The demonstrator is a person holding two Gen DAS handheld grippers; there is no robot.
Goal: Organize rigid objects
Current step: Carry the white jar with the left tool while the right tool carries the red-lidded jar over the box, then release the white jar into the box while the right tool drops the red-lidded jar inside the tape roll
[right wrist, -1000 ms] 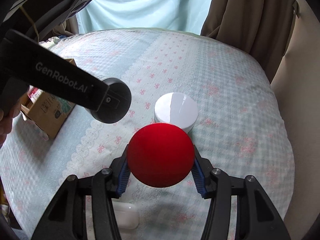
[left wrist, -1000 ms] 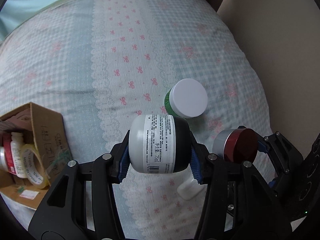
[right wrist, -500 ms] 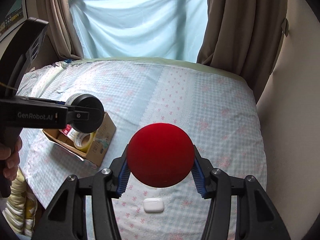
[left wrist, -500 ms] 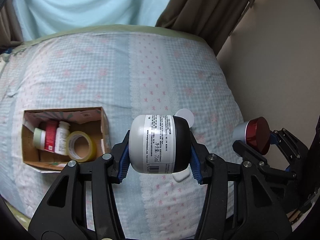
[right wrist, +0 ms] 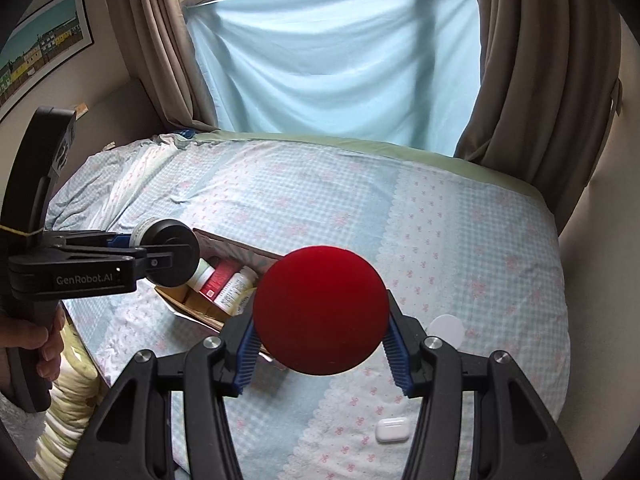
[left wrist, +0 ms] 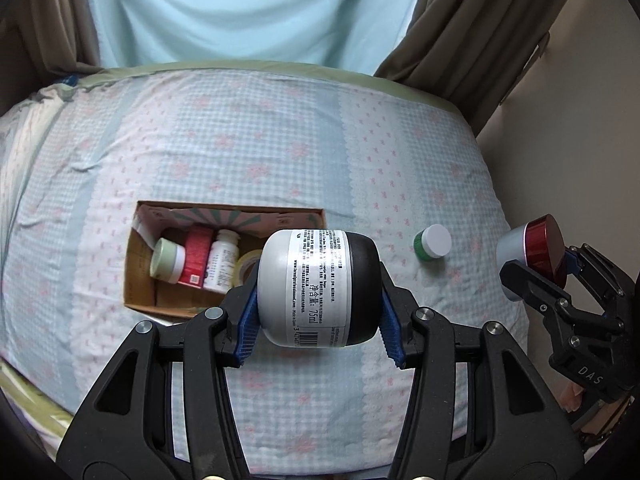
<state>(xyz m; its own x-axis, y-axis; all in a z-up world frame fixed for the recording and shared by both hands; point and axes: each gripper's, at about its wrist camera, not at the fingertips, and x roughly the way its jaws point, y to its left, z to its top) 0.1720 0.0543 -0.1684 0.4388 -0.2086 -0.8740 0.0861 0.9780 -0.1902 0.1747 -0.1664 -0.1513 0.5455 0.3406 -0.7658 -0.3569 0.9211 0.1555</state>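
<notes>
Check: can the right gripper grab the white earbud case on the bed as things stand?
Probably not: the right gripper is shut on the red-lidded jar. The earbud case lies unobstructed on the bedspread; free the jaws first.

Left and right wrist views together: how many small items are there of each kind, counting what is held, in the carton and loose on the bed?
Jars: 4 (black-white jar, red-lidded jar, green jar, pale-lidded jar)
White bottle: 1
Red pack: 1
Tape roll: 1
Earbud case: 1
Total: 8
</notes>
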